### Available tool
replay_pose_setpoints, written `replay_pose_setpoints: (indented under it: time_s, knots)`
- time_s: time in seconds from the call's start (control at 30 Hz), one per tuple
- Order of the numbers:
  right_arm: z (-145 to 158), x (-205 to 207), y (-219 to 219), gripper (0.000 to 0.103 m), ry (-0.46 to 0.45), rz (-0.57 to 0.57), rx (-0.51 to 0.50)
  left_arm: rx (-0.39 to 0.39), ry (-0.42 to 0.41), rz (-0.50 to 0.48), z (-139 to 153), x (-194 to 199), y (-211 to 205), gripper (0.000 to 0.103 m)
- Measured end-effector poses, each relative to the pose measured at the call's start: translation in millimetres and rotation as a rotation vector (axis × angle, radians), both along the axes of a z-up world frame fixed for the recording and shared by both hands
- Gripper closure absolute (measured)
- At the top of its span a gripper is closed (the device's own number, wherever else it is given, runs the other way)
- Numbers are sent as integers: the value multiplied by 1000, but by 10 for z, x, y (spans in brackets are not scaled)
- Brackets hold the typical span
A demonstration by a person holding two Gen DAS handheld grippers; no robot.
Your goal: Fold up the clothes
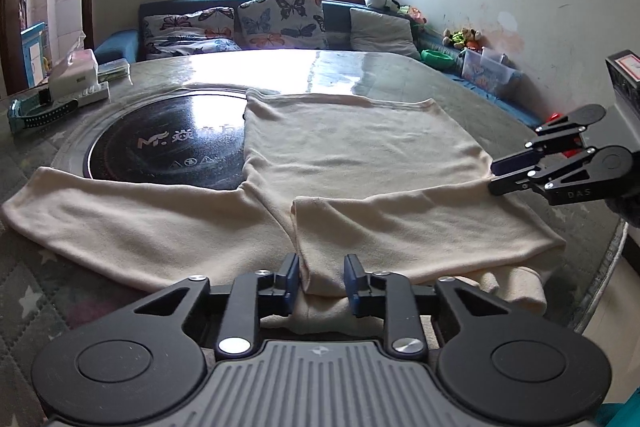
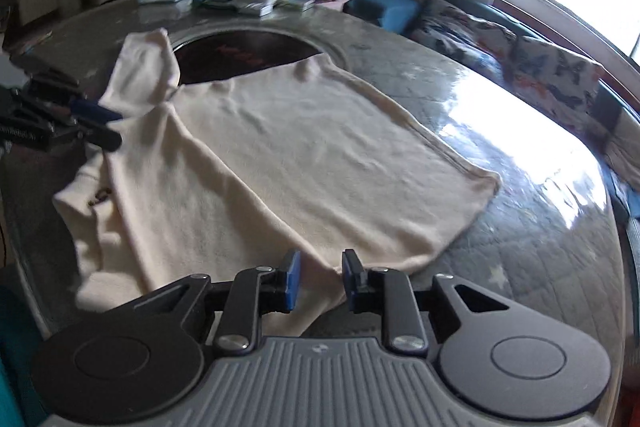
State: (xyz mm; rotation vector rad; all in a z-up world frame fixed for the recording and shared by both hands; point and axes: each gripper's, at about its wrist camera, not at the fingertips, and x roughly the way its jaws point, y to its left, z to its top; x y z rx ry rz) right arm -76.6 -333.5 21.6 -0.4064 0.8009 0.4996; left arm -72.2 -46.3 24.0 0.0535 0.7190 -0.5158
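Left gripper (image 1: 322,281) first: from its own camera I see the blue pads set moderately apart with a cuff of the cream sweater (image 1: 360,147) lying between them, not pinched. One sleeve is folded in across the chest, the other sleeve (image 1: 120,219) lies stretched out to the left over the black hotplate (image 1: 172,143). One garment, two sleeves, spread flat on the round table (image 1: 400,67). On the right edge the right gripper (image 1: 494,175) hovers at the shoulder.

Switching to the right wrist view, that gripper's pads stand apart too, the sweater's near edge between them, nothing clamped that I can tell. I count one sweater again and the left gripper at the far collar. My advice: close fully on the fabric edge before lifting, and keep both sides level.
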Motion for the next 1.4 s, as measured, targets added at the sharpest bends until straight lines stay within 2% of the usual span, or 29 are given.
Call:
replay_pose_setpoints:
  time_s: [0.2, 0.3, 0.37, 0.4, 0.5, 0.63, 0.77, 0.83, 0.9, 1.07, 1.23, 1.4]
  knots:
    - [4, 127, -58, 80, 73, 74, 27, 7, -6, -8, 62, 3, 2, 84]
    - [7, 162, -88, 78, 98, 95, 41, -3, 11, -3, 66, 22, 11, 80]
    - [11, 181, -97, 89, 113, 104, 47, 1, 8, -4, 70, 32, -2, 80]
    - [19, 172, -94, 97, 115, 108, 51, 4, 5, -3, 72, 37, -9, 81]
    - [69, 114, -108, 99, 97, 108, 57, 7, -4, -5, 87, 47, -23, 82]
    - [217, 1, -258, 100, 50, 62, 87, 19, -20, -10, 89, 67, -30, 83]
    - [136, -19, -314, 99, 58, 38, 101, 27, -24, 8, 93, 125, -55, 83]
    - [109, -18, -313, 95, 58, 24, 120, 9, -36, 4, 145, 130, -72, 83]
    - [131, -34, -313, 91, 43, 16, 135, -10, -51, -13, 197, 134, -112, 83]
    - [208, -143, -245, 91, -20, -1, 140, -17, -51, -77, 157, 236, -347, 82]
    - [15, -166, -172, 91, 0, -30, 107, 103, -60, -11, -34, 394, -472, 82]
    - [80, -271, -205, 91, -63, -72, 111, 77, -41, 28, -21, 426, -324, 82]
